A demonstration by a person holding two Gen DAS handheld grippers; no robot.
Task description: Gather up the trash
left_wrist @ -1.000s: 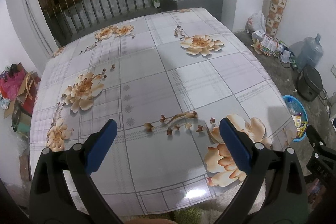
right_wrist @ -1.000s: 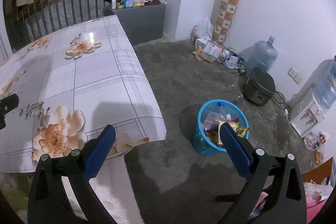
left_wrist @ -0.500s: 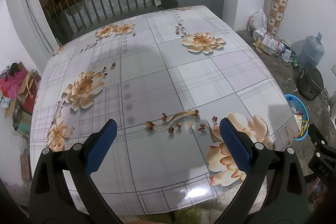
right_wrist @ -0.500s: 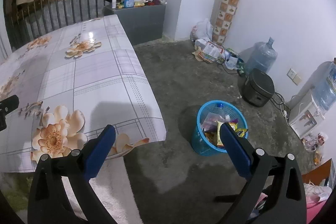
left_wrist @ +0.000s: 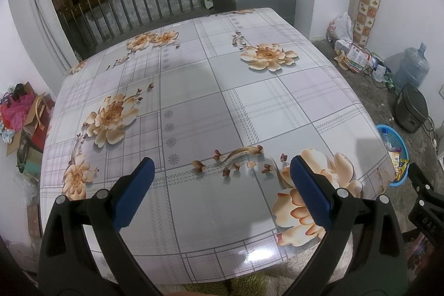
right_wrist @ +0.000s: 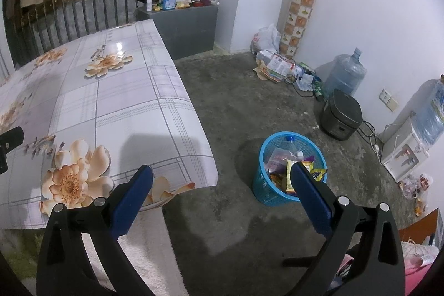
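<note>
A blue plastic basket [right_wrist: 266, 194] stands on the concrete floor right of the table, filled with wrappers and a plastic bottle [right_wrist: 290, 146]. It also shows in the left wrist view [left_wrist: 399, 140] past the table's right edge. My left gripper [left_wrist: 220, 174] is open and empty above the front of the flowered tablecloth [left_wrist: 211, 107]. My right gripper [right_wrist: 220, 179] is open and empty above the floor, between the table corner and the basket. No loose trash shows on the table.
A dark rice cooker [right_wrist: 341, 118], a water jug [right_wrist: 345, 74] and a pile of papers and bags [right_wrist: 274, 63] lie along the right wall. A grey cabinet [right_wrist: 183, 27] with bottles stands behind the table. A white rug [right_wrist: 144, 248] lies below the front edge.
The left view has shifted slightly back and up over the table. The right gripper has drifted a little, the basket sitting slightly lower in view. Both grippers stay open.
</note>
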